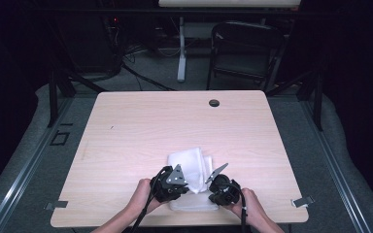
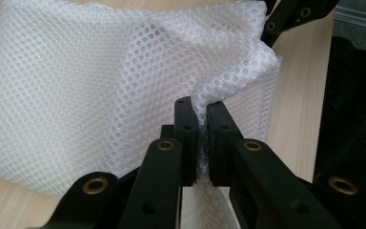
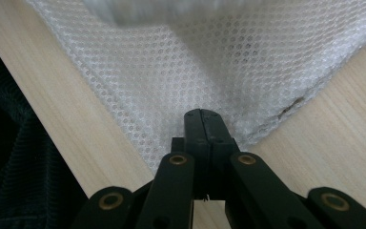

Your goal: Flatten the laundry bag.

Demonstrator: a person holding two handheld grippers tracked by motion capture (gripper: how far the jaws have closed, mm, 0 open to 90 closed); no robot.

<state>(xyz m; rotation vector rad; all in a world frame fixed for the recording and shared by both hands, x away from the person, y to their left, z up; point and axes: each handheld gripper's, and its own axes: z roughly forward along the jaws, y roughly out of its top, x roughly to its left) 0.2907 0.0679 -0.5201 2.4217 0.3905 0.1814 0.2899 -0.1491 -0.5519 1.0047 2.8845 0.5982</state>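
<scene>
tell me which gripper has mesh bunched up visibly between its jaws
The left gripper: a ridge of the white mesh cloth stands pinched between its jaws. The right gripper has jaws flush together.

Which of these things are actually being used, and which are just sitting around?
In use:
white mesh cloth
left gripper, shut on the cloth
right gripper, shut at the cloth's edge
light wooden table

Lying about:
black folding chair
round black grommet

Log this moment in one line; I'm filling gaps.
left hand-held gripper: shut on mesh cloth | right hand-held gripper: shut on mesh cloth | table
</scene>
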